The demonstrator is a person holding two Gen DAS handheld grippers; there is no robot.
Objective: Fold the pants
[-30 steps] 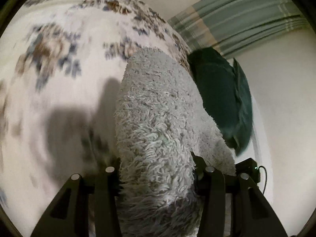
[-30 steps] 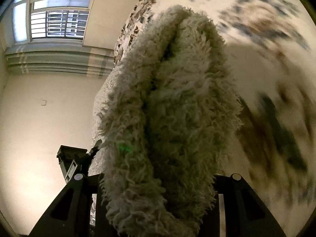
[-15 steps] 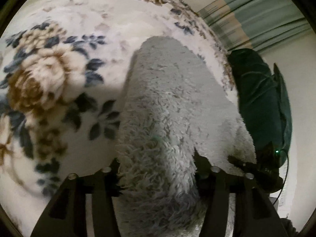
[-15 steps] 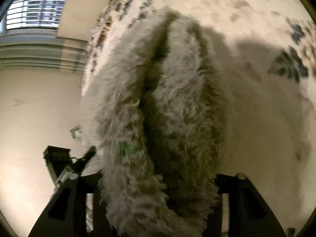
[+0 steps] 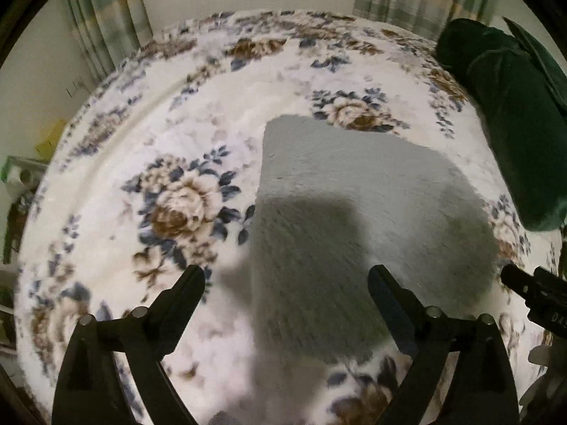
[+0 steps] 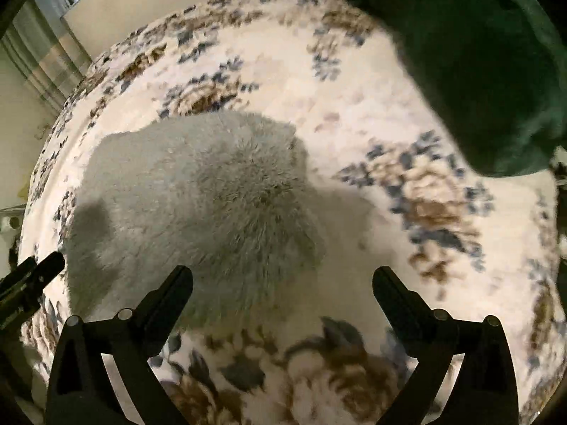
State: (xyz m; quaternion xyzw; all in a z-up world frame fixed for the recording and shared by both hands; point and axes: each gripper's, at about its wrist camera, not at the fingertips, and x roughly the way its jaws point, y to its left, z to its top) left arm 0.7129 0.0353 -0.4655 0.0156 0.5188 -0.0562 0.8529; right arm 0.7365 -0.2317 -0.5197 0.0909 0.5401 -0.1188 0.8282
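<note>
I hold my left gripper (image 5: 285, 276) and right gripper (image 6: 282, 278) above the bed (image 5: 106, 212), fingers spread wide apart and holding nothing, so the fluffy grey pants (image 5: 354, 205) lie flat as a folded bundle mid-bed, the dark green pillow (image 5: 506, 113) at far right

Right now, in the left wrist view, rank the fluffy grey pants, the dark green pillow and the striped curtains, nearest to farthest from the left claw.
1. Fluffy grey pants, directly ahead.
2. Dark green pillow, far right.
3. Striped curtains, behind the bed.
</note>
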